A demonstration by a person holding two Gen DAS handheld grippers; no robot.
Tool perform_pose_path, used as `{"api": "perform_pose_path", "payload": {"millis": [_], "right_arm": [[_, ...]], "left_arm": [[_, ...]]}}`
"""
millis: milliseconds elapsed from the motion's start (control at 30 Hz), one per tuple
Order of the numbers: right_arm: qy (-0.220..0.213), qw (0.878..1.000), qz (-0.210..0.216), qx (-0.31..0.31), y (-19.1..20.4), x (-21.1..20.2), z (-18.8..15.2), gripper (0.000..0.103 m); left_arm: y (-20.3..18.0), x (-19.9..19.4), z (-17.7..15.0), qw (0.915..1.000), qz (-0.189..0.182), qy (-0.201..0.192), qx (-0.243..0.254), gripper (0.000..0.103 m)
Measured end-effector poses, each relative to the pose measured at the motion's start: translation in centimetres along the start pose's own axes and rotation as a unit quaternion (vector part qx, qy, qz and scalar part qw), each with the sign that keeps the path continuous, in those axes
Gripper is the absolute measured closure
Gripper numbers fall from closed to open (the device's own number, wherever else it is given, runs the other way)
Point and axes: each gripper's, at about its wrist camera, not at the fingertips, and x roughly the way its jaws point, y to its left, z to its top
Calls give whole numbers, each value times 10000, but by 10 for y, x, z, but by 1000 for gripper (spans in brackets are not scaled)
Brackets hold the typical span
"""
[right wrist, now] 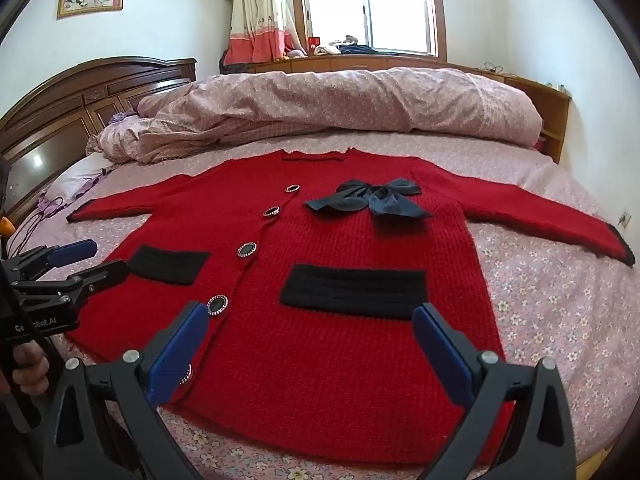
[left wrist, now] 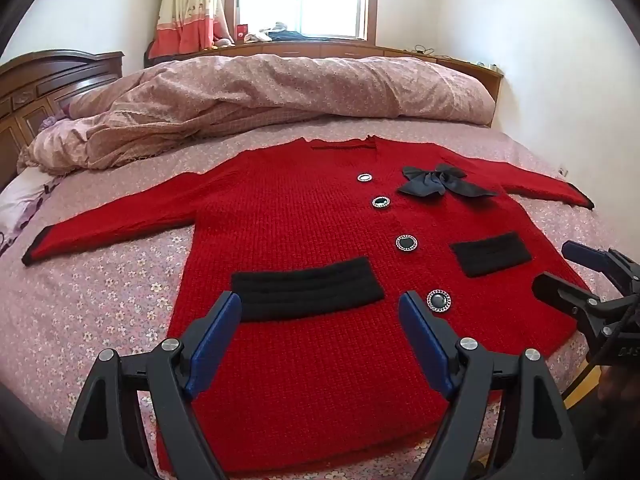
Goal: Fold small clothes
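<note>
A red knit cardigan (left wrist: 304, 220) lies flat and face up on the bed, sleeves spread to both sides; it also shows in the right wrist view (right wrist: 340, 248). It has two black pockets, several round buttons and a dark bow (left wrist: 444, 182) at the chest. My left gripper (left wrist: 320, 312) is open and empty, held above the hem near the left pocket (left wrist: 308, 296). My right gripper (right wrist: 312, 324) is open and empty above the hem near the right pocket (right wrist: 354, 290). Each gripper shows in the other's view: the right one (left wrist: 560, 268) and the left one (right wrist: 104, 258).
The bed has a pink floral sheet (left wrist: 100, 300). A bunched pink duvet (left wrist: 280, 88) lies across the far side. A dark wooden headboard (right wrist: 80, 96) stands at the left. A window ledge with small items (right wrist: 344, 46) is beyond the bed.
</note>
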Motion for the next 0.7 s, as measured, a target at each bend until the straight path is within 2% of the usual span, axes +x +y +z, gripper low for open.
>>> {"api": "perform_pose_path", "payload": {"millis": [700], "right_arm": [[43, 9999, 111, 20, 1, 3, -1, 0]], "left_arm": [[-2, 2, -1, 9999, -95, 58, -44, 26]]}}
